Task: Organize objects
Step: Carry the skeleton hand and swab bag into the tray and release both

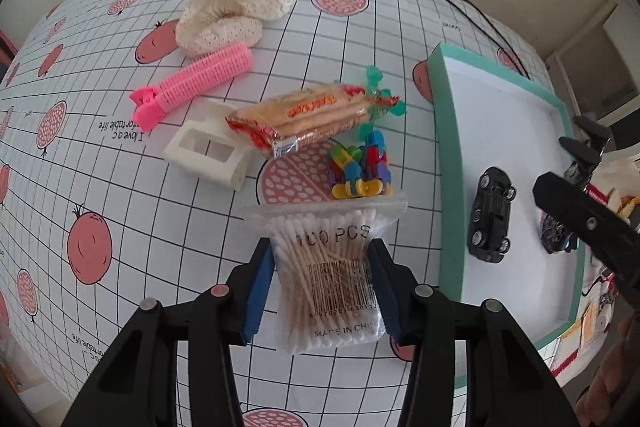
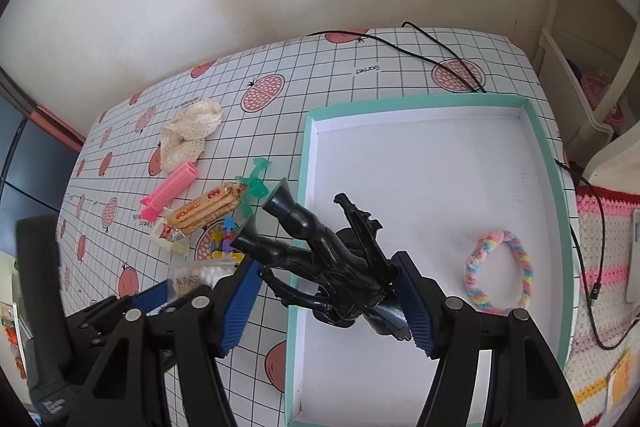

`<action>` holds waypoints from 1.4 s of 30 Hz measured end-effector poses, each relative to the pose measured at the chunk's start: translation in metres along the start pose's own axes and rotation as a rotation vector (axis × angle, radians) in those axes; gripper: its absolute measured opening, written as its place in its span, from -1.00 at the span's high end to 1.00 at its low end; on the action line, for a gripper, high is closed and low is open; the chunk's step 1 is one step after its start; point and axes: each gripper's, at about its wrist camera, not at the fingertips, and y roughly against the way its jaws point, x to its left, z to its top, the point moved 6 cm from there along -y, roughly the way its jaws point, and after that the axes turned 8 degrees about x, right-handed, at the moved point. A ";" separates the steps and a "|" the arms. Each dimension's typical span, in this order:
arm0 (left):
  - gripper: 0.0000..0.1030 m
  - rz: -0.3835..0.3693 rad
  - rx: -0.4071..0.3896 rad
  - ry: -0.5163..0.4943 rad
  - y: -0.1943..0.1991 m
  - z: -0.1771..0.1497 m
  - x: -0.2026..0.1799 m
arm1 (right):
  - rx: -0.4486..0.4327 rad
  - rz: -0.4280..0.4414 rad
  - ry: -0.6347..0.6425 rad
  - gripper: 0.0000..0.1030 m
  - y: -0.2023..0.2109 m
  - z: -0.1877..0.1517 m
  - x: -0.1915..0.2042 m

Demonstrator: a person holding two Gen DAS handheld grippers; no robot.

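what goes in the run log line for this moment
left gripper: closing on cotton swab bag | right gripper: holding black figure over tray

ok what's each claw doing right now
left claw: shut on the swab bag, on the table.
right claw: shut on the black figure, above the tray.

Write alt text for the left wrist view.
The left gripper has its blue pads against the sides of a clear bag of cotton swabs on a grid-patterned tablecloth. Beyond lie a multicoloured plastic block toy, an orange biscuit packet and a pink hair roller. To the right, a black toy car sits in a teal-rimmed white tray.
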 end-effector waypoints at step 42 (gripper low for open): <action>0.03 -0.145 0.065 -0.287 -0.013 -0.054 -0.148 | 0.085 -0.076 -0.193 -0.35 -0.011 -0.026 -0.098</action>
